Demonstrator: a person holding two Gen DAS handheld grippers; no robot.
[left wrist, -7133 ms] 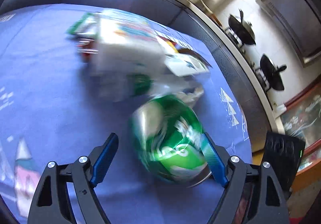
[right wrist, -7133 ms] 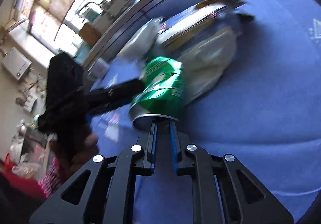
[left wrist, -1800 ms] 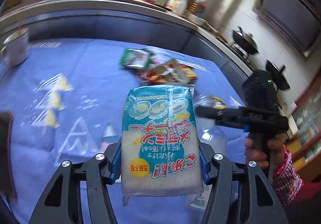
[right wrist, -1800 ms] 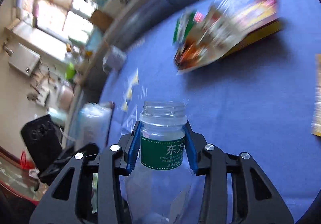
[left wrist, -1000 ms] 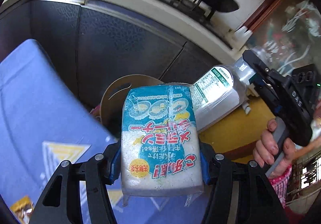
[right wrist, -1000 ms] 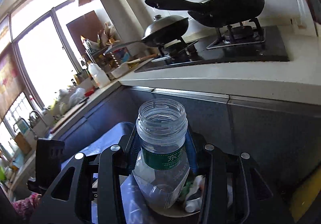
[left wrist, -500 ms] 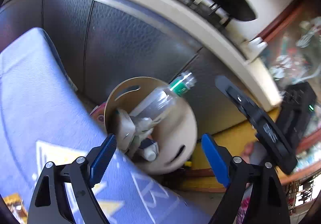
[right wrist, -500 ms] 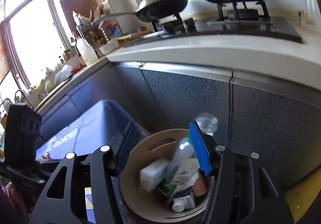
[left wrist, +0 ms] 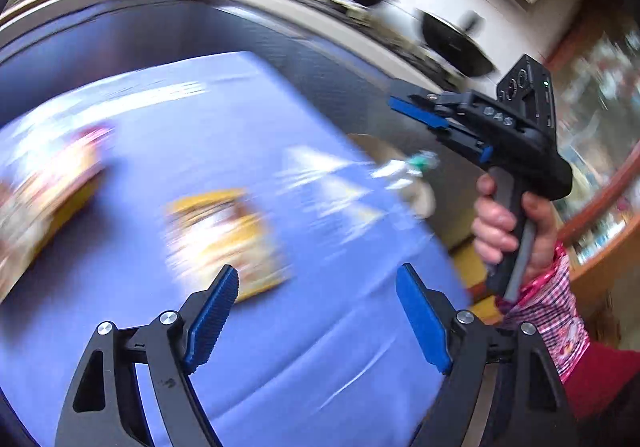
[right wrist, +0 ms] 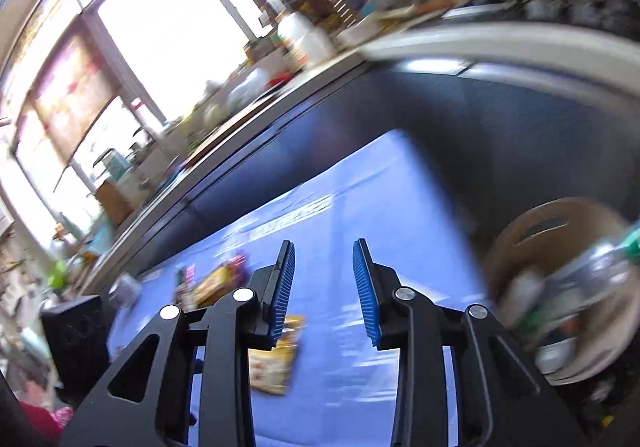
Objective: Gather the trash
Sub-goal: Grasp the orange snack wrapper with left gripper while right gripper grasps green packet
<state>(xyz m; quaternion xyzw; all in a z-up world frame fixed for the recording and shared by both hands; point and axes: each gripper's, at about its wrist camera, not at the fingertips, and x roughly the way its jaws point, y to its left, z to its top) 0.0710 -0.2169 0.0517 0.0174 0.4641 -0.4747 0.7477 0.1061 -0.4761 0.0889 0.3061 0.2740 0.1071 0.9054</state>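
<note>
My left gripper [left wrist: 316,311] is open and empty above the blue tablecloth [left wrist: 320,359]. A yellow snack wrapper [left wrist: 228,235] lies flat just ahead of it, blurred. More wrappers [left wrist: 48,183] lie at the far left. My right gripper [right wrist: 324,287] is open and empty; it also shows in the left wrist view [left wrist: 416,113], held above the table's right end. The round beige trash bin [right wrist: 560,287] stands beside the table with a clear bottle [right wrist: 592,263] and other trash in it. The yellow wrapper [right wrist: 276,359] and a wrapper pile [right wrist: 212,283] lie on the cloth below.
A dark cabinet front [right wrist: 440,127] and a counter with pans [left wrist: 452,43] run behind the table. A paper cup [right wrist: 124,289] stands at the table's far end. The person's hand [left wrist: 508,223] holds the right gripper's handle.
Both grippers have swung away from the bin back toward the table. The left view now looks over the cloth and wrappers instead of down into the bin. Both stay open.
</note>
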